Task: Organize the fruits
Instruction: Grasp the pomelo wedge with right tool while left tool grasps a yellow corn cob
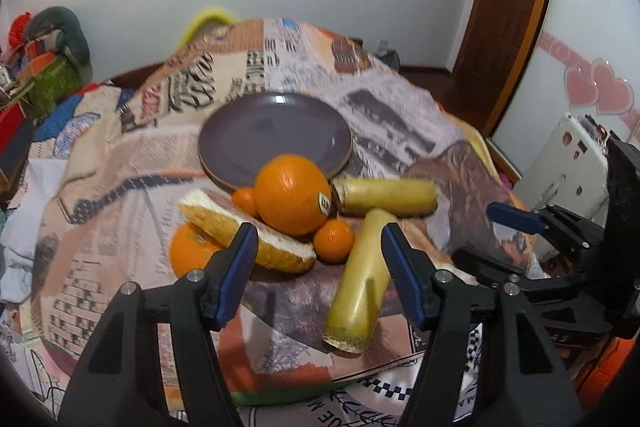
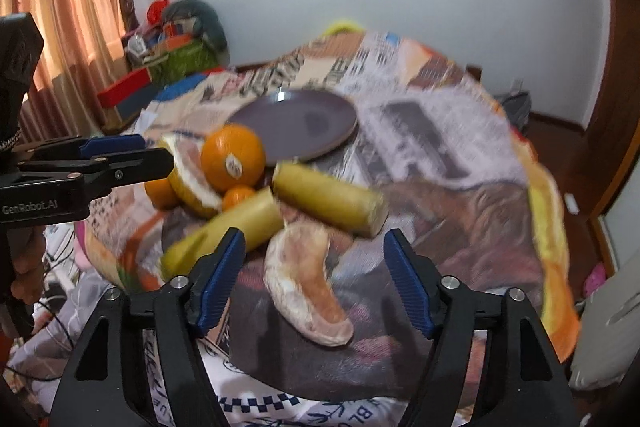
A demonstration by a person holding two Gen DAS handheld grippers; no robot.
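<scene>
Both the left gripper (image 1: 318, 275) and the right gripper (image 2: 314, 281) hang spread and empty above the fruits, which lie heaped on the printed cloth (image 1: 100, 163) just in front of the empty round purple plate (image 1: 276, 135). The big round orange (image 1: 292, 199) leans on 2 small mandarins, so I think a careless push could make it roll away. Motion blur hides the details, and I cannot tell what the 2 yellow cylinder pieces (image 1: 360, 279) really are.

The plate (image 1: 276, 135) lies on the patterned cloth (image 1: 400, 131), at the far side of the fruit. Just before it sits the large orange (image 1: 290, 193), touching its near rim — a small mandarin (image 1: 245, 201) at its left, another (image 1: 334, 241) at its near right. Right of the orange two cut stalk pieces (image 1: 386, 197) (image 1: 360, 279) lie together; left, a pomelo wedge (image 1: 248, 231) rests over a second orange (image 1: 190, 253).
</scene>
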